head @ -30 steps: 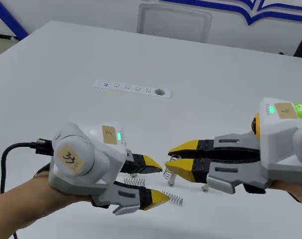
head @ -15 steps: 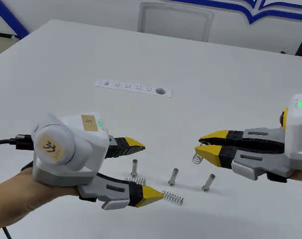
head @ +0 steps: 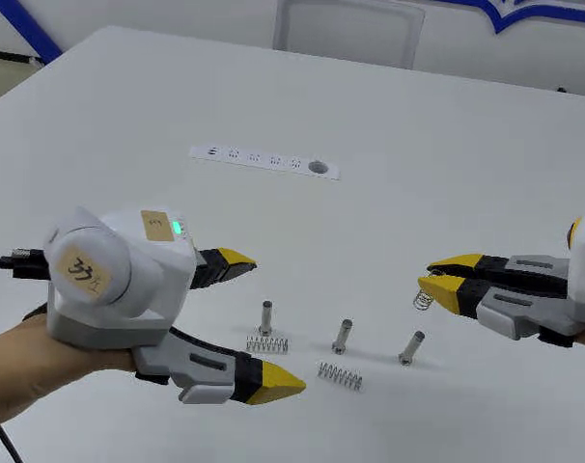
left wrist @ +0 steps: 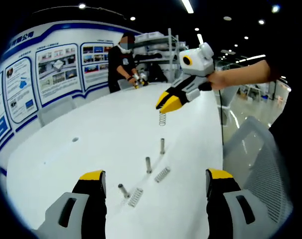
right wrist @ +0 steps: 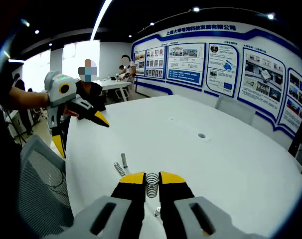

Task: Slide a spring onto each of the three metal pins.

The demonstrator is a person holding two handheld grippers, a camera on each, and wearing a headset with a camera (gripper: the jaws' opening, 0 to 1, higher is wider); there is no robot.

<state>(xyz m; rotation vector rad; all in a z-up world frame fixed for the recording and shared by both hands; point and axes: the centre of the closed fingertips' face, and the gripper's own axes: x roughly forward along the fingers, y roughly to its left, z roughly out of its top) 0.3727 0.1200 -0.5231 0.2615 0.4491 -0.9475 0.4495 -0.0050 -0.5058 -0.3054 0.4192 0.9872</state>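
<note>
- White table (head: 418, 222), spreading across the head view, with a grey chair (head: 348, 29) drawn up at its far edge.
- Left gripper (head: 278, 324) at the near left, held in a hand (head: 22, 362), a black cable leading off to the left. Jaws released and spread wide, with nothing between the yellow tips.
- Right gripper (head: 426, 274) at the right, raised off the table and well apart from the left one. Jaws clenched on a spring (head: 422, 300) — pinched at its upper coils in the head view, the rest hanging below the yellow tips. Seen upright between those tips in the right gripper view.
- White power strip (head: 264, 161), flat on the table farther back, well apart from the work.
- Left pin (head: 265, 316), middle pin (head: 342, 336) and right pin (head: 411, 346), short metal posts standing in a row on the table between the two grippers. All three shafts bare. Row lying ahead of the open jaws in the left gripper view; held spring above and just right of the right pin, not touching it.
- First loose spring (head: 266, 343), flat on the table just in front of the left pin's base.
- Second loose spring (head: 340, 375), also flat — near the middle pin, on its near side and apart from it.
</note>
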